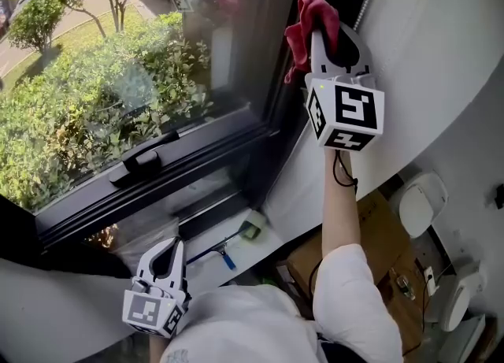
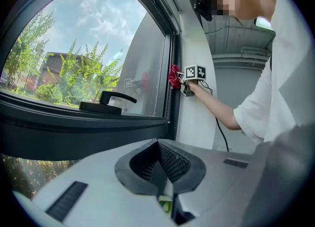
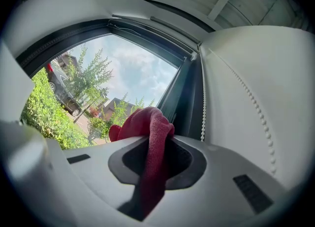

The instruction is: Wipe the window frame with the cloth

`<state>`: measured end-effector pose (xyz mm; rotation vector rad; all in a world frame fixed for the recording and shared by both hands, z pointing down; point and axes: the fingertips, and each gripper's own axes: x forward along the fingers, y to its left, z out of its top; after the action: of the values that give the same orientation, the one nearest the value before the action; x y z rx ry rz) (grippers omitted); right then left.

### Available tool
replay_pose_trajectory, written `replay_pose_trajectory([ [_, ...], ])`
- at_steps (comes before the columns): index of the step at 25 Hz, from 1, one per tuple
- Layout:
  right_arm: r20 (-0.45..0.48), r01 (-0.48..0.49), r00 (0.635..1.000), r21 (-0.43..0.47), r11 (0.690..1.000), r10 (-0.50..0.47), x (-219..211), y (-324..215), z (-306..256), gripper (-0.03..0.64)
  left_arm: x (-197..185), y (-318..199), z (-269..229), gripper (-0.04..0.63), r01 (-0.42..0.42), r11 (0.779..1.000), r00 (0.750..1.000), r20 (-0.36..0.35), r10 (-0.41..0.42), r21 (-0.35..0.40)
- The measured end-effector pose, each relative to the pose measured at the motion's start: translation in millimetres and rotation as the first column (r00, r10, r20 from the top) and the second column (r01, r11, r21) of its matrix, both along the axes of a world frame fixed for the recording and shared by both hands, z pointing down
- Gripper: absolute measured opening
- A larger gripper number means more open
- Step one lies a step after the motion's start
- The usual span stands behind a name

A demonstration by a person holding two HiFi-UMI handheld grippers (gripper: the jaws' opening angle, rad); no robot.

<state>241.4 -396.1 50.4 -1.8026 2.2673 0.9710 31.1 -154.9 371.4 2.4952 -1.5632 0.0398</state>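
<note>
My right gripper (image 1: 321,32) is raised high and shut on a red cloth (image 1: 309,24), which bunches against the dark vertical window frame (image 1: 285,78). In the right gripper view the red cloth (image 3: 146,142) hangs pinched between the jaws of the right gripper (image 3: 153,164), in front of the frame post (image 3: 183,98). From the left gripper view the cloth (image 2: 173,76) sits on the frame's upright (image 2: 172,88). My left gripper (image 1: 164,261) stays low beneath the lower frame rail (image 1: 150,188), jaws together and empty, also seen as the left gripper (image 2: 160,164).
A black window handle (image 1: 146,158) lies on the lower rail. A bead chain (image 3: 204,98) hangs beside the white curved wall (image 1: 425,54). On the sill lie a blue-handled tool (image 1: 224,253) and a small green item (image 1: 252,231). A cardboard box (image 1: 370,251) sits lower right.
</note>
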Motion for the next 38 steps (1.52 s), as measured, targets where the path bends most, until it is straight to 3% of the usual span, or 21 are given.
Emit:
replay_pose_trajectory([
  [38,-0.023,-0.024,0.999,-0.031,0.999,0.024,0,-1,32,0.064,4,3,2,0.009,-0.004,1.0,1.0,-0.002,0.004,-0.006],
])
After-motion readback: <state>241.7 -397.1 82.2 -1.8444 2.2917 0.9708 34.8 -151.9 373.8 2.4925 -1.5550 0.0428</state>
